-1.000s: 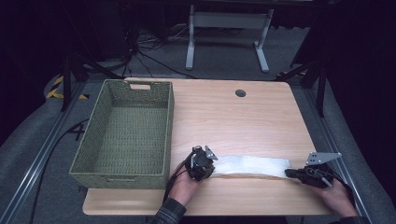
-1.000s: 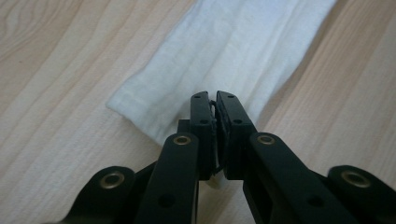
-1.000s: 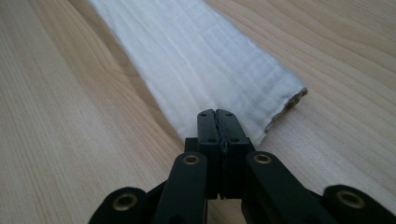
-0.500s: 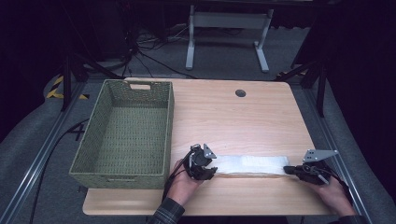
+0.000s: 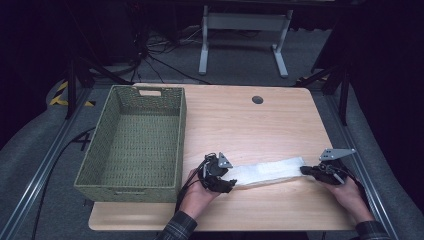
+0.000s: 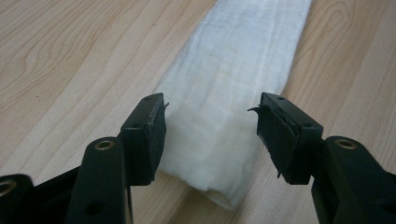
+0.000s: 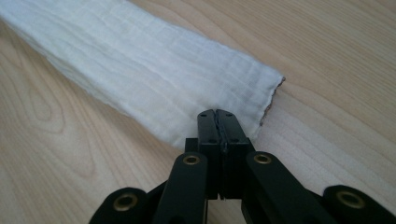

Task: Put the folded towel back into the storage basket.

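Note:
A long folded white cloth (image 5: 270, 171) lies flat near the front edge of the wooden table (image 5: 240, 125). My left gripper (image 5: 231, 179) is at the cloth's left end. In the left gripper view it stands open (image 6: 210, 126), one jaw on each side of the rounded fold of the cloth (image 6: 233, 93), just above it. My right gripper (image 5: 304, 171) is at the cloth's right end. In the right gripper view its jaws are pressed together (image 7: 217, 114) on the near edge of the cloth (image 7: 140, 70), close to the frayed corner.
A green woven basket (image 5: 181, 135) stands empty on the table's left half, its right wall close to my left hand. A round cable hole (image 5: 257, 100) sits near the far edge. A metal stand and cables lie on the floor beyond.
The right gripper has shifted slightly left along the table at the cloth's end. The left gripper and the cloth have hardly moved.

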A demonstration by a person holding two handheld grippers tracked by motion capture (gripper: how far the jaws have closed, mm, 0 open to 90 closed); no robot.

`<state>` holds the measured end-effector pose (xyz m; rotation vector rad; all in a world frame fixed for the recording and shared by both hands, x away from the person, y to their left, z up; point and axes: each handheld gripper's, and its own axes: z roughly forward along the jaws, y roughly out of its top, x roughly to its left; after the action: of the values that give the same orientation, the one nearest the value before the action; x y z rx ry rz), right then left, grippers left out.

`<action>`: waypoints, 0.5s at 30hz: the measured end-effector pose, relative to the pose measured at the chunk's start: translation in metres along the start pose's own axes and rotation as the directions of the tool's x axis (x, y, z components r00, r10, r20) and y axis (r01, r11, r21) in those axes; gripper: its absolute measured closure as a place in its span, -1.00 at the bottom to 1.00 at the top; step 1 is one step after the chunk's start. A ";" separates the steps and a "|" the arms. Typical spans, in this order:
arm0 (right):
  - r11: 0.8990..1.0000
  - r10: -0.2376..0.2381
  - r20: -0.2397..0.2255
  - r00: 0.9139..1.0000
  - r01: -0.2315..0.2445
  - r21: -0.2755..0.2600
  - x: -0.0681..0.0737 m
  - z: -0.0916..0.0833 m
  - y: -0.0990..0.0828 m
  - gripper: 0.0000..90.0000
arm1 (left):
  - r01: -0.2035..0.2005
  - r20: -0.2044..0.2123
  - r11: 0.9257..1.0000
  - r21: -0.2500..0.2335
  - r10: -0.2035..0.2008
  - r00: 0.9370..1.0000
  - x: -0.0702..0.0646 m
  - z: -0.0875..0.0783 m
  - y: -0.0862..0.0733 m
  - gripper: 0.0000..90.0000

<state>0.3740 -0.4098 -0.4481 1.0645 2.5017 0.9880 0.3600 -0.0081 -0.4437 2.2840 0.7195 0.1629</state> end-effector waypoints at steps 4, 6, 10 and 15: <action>1.000 0.007 0.006 1.000 -0.007 0.001 -0.006 0.004 0.005 0.99 | -0.012 -0.003 1.000 0.000 0.012 1.000 0.000 0.001 0.002 -0.08; 1.000 0.010 0.008 1.000 -0.010 -0.001 -0.008 0.006 0.007 0.99 | -0.008 0.002 1.000 0.004 0.008 1.000 -0.001 0.002 0.002 -0.10; 1.000 0.010 0.011 1.000 -0.010 0.000 -0.015 0.012 0.015 0.99 | -0.013 -0.001 1.000 -0.003 0.013 1.000 -0.001 0.003 0.004 -0.10; 1.000 0.010 0.004 1.000 -0.010 -0.002 -0.023 0.022 0.026 0.99 | -0.007 -0.008 1.000 -0.010 0.007 1.000 0.001 0.002 0.004 -0.11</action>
<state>0.4144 -0.4027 -0.4474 1.0784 2.4936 0.9902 0.3632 -0.0112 -0.4429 2.2775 0.7134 0.1780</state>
